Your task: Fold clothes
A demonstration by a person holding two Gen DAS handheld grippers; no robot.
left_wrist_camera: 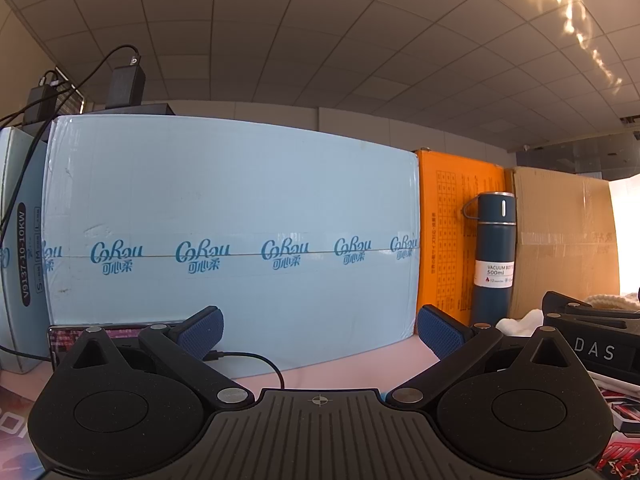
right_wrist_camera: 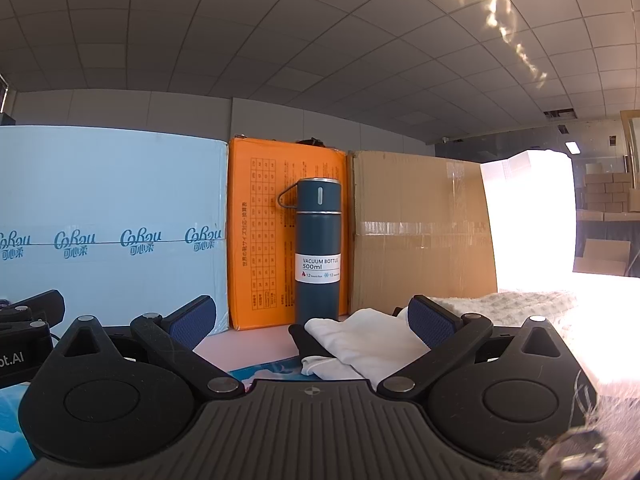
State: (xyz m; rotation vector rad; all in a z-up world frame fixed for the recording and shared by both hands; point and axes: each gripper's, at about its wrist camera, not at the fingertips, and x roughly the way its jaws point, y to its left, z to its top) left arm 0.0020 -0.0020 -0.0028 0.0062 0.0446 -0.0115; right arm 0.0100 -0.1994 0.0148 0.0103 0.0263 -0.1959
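Both claws gape wide and empty — left claw (left_wrist_camera: pixel 318 334), right claw (right_wrist_camera: pixel 310 326); white cloth (right_wrist_camera: pixel 360 344) lies rumpled near the tabletop's (right_wrist_camera: pixel 248 344) far edge; folding looks unstarted.

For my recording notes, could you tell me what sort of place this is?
Probably an office or storeroom, not a home: a tiled drop ceiling, cartons stacked at the far right, and a pale blue shipping box against the table.
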